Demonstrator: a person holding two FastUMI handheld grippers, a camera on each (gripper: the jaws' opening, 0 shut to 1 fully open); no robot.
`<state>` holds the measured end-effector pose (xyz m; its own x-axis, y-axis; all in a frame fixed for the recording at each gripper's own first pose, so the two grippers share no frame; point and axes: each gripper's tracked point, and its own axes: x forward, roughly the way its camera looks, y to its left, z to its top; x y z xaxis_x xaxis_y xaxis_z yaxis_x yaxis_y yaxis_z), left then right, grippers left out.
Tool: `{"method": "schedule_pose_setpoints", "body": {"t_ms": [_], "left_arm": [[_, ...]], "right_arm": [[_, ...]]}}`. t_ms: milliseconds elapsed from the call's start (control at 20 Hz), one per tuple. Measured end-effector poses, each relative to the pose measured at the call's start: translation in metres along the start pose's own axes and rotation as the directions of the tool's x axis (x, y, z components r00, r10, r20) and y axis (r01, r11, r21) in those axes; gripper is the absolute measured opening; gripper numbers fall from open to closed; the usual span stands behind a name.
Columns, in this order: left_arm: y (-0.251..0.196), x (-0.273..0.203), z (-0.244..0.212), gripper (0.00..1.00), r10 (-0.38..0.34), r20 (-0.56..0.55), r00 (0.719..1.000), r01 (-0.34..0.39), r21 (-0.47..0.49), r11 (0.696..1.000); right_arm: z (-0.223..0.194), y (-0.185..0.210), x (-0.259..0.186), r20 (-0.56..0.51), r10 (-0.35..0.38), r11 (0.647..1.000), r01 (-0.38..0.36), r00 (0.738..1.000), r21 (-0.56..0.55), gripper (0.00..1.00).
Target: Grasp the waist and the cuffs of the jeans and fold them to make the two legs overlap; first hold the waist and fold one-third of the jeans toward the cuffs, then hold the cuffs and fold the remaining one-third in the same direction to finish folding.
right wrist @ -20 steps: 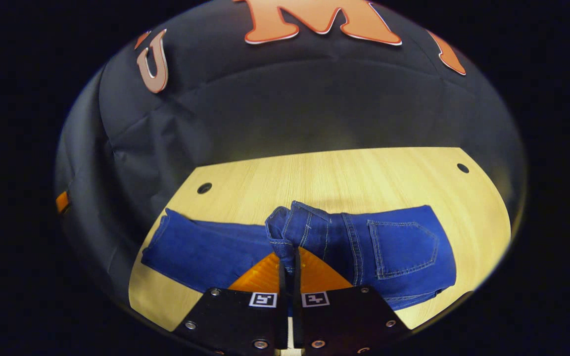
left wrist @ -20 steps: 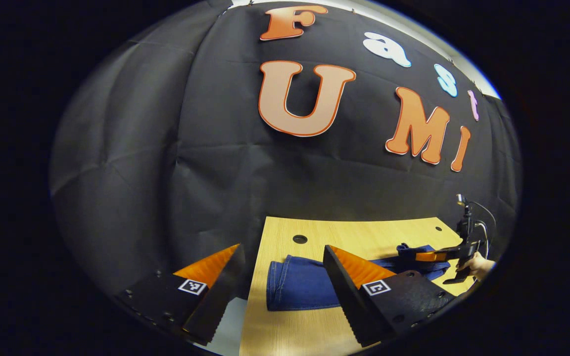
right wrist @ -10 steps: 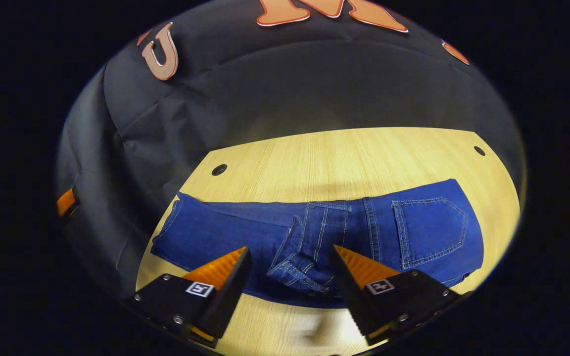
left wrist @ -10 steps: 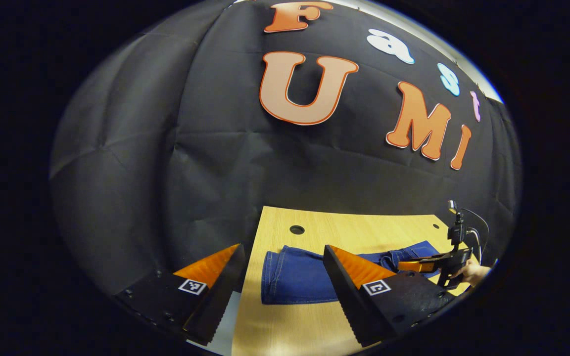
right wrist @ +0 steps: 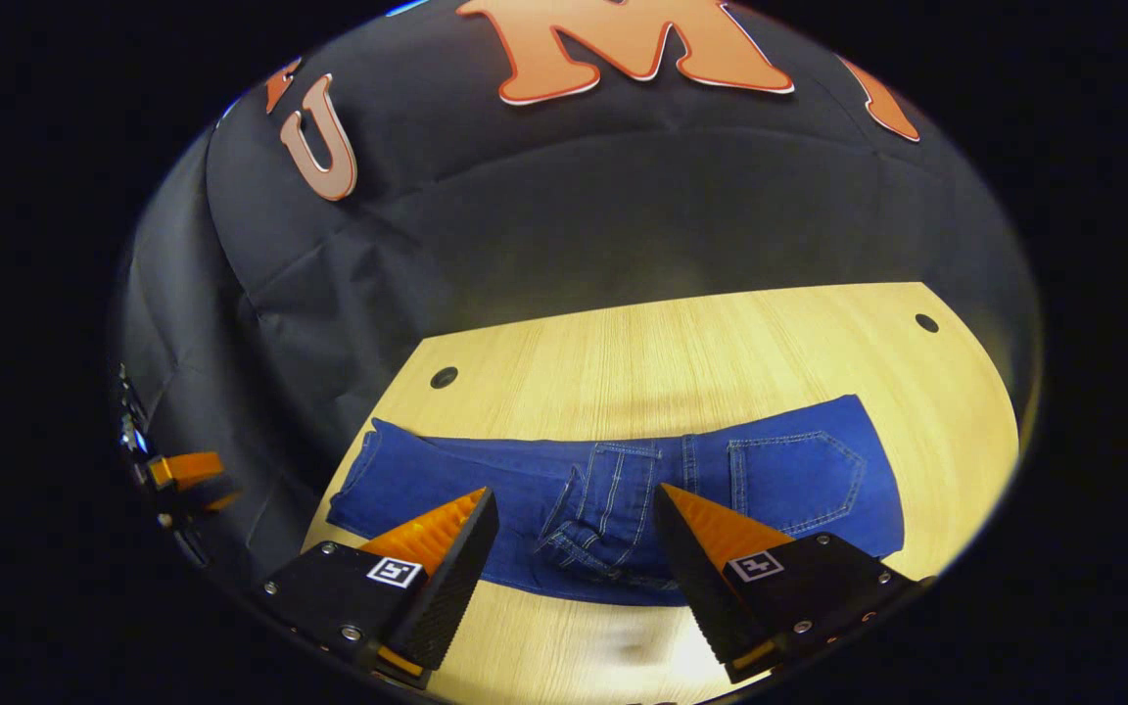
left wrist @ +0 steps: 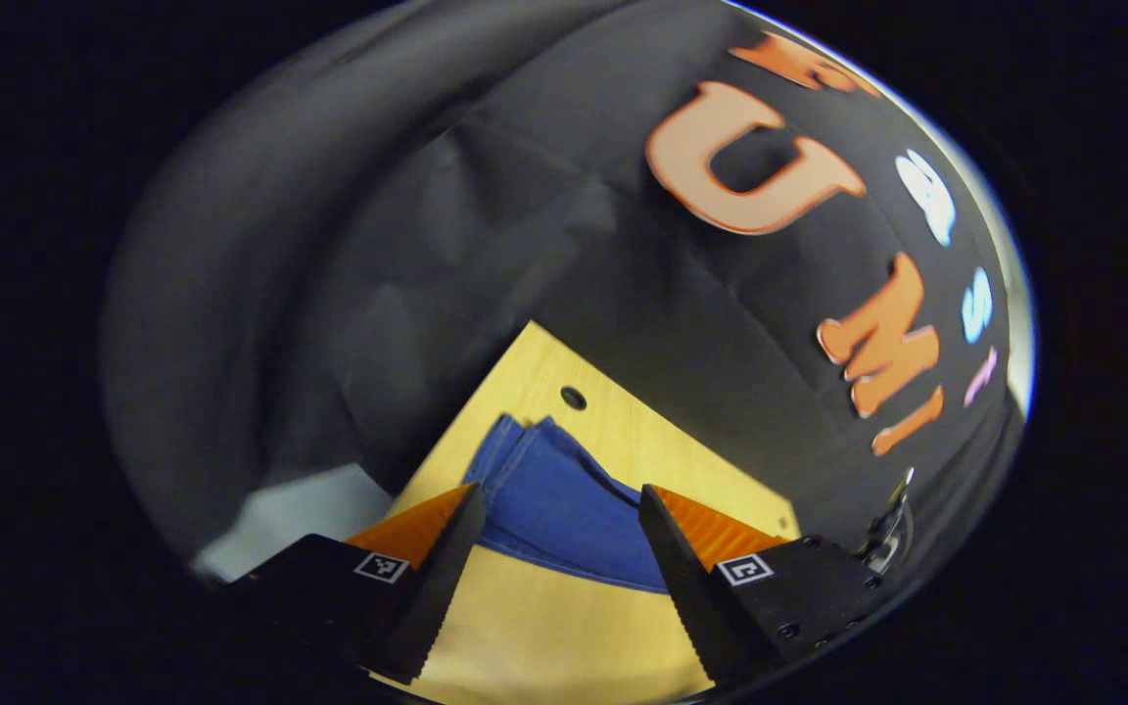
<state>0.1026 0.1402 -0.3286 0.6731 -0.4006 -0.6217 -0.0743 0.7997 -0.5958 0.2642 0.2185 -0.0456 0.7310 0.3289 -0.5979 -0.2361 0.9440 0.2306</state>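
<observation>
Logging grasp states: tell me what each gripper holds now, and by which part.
Nothing is held. The left gripper and the right gripper are both open, fingers apart above the jeans on the table.

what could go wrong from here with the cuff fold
1. The waist lies folded over but bunched and wrinkled, so folding the cuffs onto it could leave a lumpy stack.
2. The left gripper is open and sharply tilted above the cuffs; it might catch only one layer.
3. The jeans lie near the table's front edge; a pull could drag them off.
</observation>
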Motion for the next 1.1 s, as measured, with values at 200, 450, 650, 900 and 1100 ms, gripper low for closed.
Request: {"method": "schedule_pose_setpoints", "body": {"t_ms": [200, 450, 650, 900, 1100], "left_arm": [[0.047, 0.01, -0.01, 0.98, 0.045, -0.02, 0.999, -0.048, -0.21, 0.976], [0.073, 0.055, -0.02, 0.98, 0.089, -0.054, 0.995, -0.098, -0.221, 0.97], [0.086, 0.086, -0.036, 0.98, 0.162, -0.097, 0.982, -0.179, -0.203, 0.963], [0.095, 0.108, -0.059, 0.98, 0.236, -0.149, 0.96, -0.259, -0.164, 0.952], [0.089, 0.12, -0.056, 0.98, 0.258, -0.128, 0.958, -0.274, -0.125, 0.954]], "right_arm": [[0.006, -0.006, -0.02, -0.003, 0.011, 1.0, -0.011, 1.0, 0.024, 0.98], [0.0, -0.028, -0.03, -0.034, -0.022, 0.999, 0.023, 0.999, 0.034, 0.98], [-0.004, -0.045, -0.035, -0.058, -0.04, 0.998, 0.044, 0.998, 0.052, 0.98], [-0.002, -0.061, -0.036, -0.06, -0.042, 0.992, 0.048, 0.997, 0.113, 0.98], [0.001, -0.077, -0.033, -0.062, -0.052, 0.99, 0.06, 0.997, 0.125, 0.98]]}}
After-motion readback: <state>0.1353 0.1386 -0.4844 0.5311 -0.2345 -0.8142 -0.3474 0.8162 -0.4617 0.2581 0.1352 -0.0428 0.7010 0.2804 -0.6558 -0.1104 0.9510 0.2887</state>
